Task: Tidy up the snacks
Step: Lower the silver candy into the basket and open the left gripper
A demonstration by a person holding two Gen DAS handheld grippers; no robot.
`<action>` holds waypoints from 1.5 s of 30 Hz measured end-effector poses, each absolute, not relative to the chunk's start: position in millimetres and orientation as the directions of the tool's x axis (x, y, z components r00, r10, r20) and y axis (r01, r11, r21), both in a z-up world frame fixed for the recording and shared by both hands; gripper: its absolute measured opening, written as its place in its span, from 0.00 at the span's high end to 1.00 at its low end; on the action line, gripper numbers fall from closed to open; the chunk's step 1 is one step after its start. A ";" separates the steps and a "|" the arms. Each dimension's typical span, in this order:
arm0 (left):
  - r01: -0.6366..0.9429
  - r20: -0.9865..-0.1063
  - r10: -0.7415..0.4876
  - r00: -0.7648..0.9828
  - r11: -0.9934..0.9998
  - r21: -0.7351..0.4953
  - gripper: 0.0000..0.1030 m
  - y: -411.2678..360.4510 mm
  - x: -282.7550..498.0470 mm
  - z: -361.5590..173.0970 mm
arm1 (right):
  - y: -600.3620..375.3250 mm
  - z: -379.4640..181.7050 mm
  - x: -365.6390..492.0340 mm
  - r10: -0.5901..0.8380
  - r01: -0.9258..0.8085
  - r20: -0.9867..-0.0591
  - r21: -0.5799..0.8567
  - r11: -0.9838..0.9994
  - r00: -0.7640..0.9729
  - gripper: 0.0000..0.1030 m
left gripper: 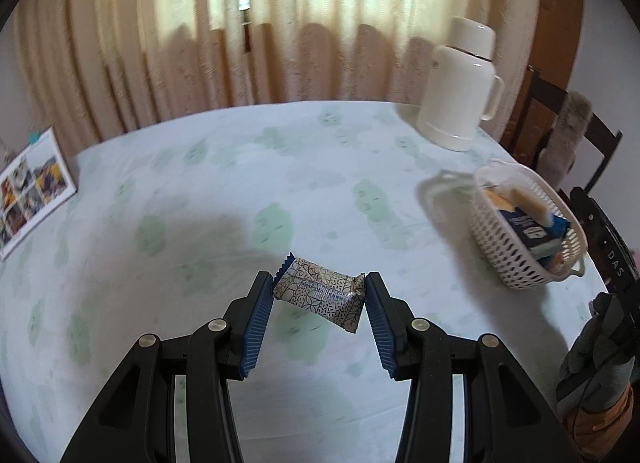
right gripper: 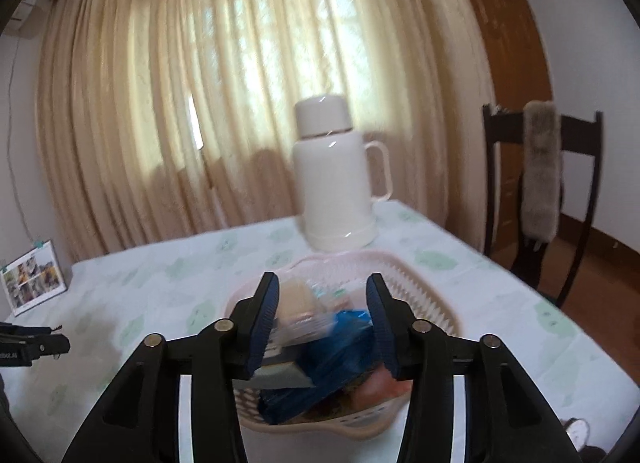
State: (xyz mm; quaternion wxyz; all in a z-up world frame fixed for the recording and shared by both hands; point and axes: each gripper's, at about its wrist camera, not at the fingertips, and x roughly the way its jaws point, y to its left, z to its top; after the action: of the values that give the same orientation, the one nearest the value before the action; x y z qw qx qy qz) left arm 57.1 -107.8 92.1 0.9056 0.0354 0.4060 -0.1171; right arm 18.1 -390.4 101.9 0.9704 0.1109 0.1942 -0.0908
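My left gripper [left gripper: 319, 289] is shut on a patterned beige-and-black snack packet [left gripper: 320, 293], gripped by its two ends and held above the tablecloth. A pale plastic basket [left gripper: 496, 255] with several snacks stands on the table to its right. In the right wrist view my right gripper [right gripper: 322, 303] is open and hovers just over the same basket [right gripper: 416, 283]. A blue wrapper [right gripper: 332, 363] and a beige packet [right gripper: 294, 303] lie in the basket below the jaws. Nothing is held between the right fingers. The view is blurred.
A white thermos jug [left gripper: 460, 87] stands at the table's far right, behind the basket [right gripper: 338, 179]. A photo calendar [left gripper: 32, 187] stands at the left edge. A dark wooden chair [right gripper: 540, 191] is beyond the right edge. Curtains hang behind the table [left gripper: 224, 167].
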 end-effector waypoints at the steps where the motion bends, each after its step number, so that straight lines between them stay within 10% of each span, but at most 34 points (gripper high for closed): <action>1: 0.256 -0.742 -0.192 0.642 0.966 -0.029 0.58 -114.9 58.1 94.0 | -393.1 102.7 17.6 -0.150 0.236 -0.395 0.179 0.955 0.906 0.48; 23: 0.545 -0.714 -0.451 0.536 0.830 -0.115 0.57 -263.5 89.9 107.8 | -430.4 98.7 3.8 -0.232 0.371 -0.411 0.300 0.879 0.882 0.42; 28: 0.563 -0.706 -0.499 0.503 0.809 -0.172 0.31 -274.1 94.7 103.5 | -431.3 98.0 2.1 -0.233 0.376 -0.414 0.306 0.875 0.880 0.41; 45: 0.394 -0.726 -0.371 0.579 0.907 -0.149 0.31 -223.3 102.1 93.7 | -425.5 98.6 0.1 -0.214 0.356 -0.419 0.296 0.887 0.882 0.40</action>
State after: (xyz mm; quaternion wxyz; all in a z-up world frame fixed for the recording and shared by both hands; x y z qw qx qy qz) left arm 102.1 -223.3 93.7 0.8883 0.0144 0.4053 -0.2153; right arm 0.1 -425.5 98.6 0.9522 0.1853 0.1911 -0.1496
